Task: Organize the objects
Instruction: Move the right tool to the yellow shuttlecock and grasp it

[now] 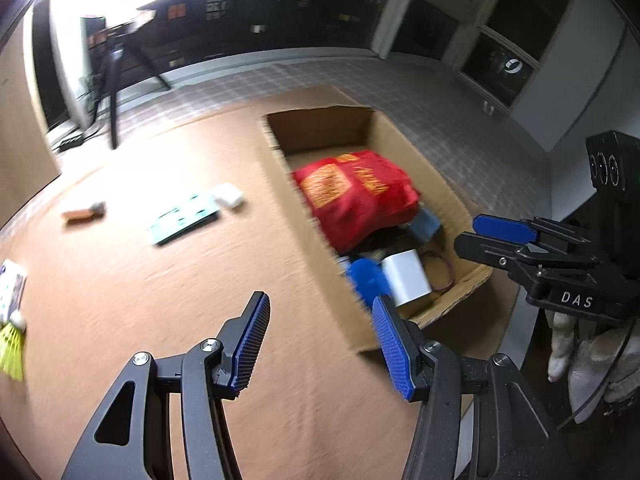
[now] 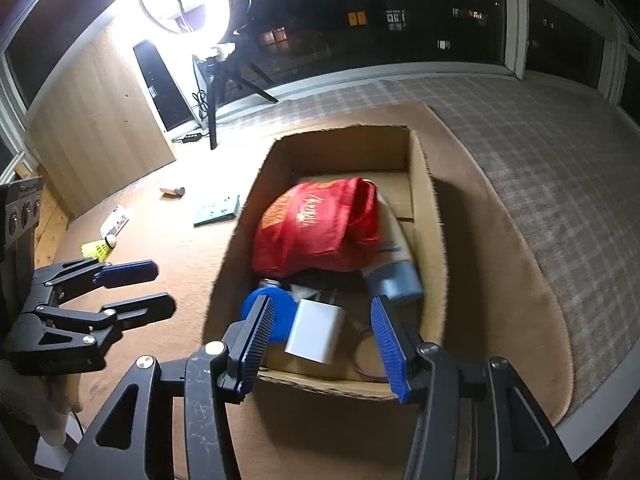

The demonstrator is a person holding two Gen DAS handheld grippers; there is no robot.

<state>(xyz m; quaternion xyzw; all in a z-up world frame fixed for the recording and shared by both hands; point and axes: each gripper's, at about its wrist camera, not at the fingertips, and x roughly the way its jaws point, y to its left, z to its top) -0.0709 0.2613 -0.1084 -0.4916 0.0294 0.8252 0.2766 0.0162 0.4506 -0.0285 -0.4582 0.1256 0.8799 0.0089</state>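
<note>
Cardboard box (image 2: 424, 216) sits on the mat (image 2: 500, 280), open top. Inside: cloth bag (image 2: 316, 228) in the middle, lying over other items; tube (image 2: 394, 264) to its right along the box wall, partly under the bag; round lid (image 2: 280, 312) at the near left corner w/ the small block (image 2: 316, 334) just right of it; a thin loop (image 2: 368, 356), prob. a rubber band, at the near right corner. Left of the box, on the mat: flat card (image 1: 182, 220) nearest, small case (image 1: 229, 196) just behind it, short stick-like item (image 1: 84, 212) further left. Shuttlecock (image 1: 12, 340) and flat packet (image 1: 10, 284) lie far left, close together. Tripod (image 2: 216, 92) stands behind the mat.
</note>
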